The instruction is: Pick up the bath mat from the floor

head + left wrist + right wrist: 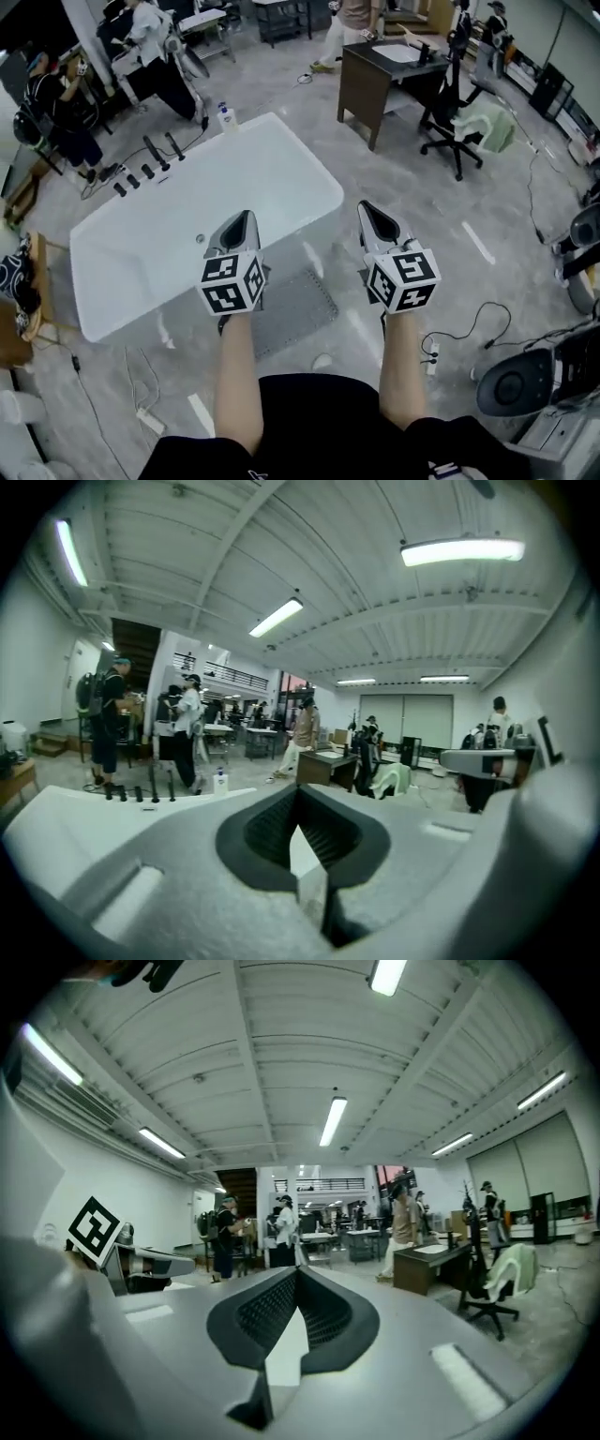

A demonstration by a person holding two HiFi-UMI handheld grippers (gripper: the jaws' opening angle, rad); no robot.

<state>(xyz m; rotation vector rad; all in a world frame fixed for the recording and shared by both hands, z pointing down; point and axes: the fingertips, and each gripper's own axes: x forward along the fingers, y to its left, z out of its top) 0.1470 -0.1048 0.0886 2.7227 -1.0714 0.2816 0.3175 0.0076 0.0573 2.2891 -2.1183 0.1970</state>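
Currently both tools are held out in front of the person at about waist height, side by side, and neither has anything in it. The left gripper (242, 221) has its jaws pressed together on nothing; its own view shows the dark ribbed pads meeting, with only the room beyond them. The right gripper (371, 212) is likewise closed and empty, and its view also looks out across the workshop rather than down.

The bath mat (298, 307), a grey textured rectangle, lies flat on the floor (487, 216) below the two grippers, nearer the left one, whose marker cube and forearm cover one corner. It sits close against the long side of the white bathtub (169, 225), probably laid where someone would step out.

Both grippers point roughly level, over the tub's rim, so neither gripper view catches the mat. That looks like a carrying or approach posture, not a reach, and the pick-up has not begun. My judgement is that the next move calls for tipping a gripper downward, parting its jaws, and aiming at a free edge of the mat, since a flat mat offers little else to pinch.
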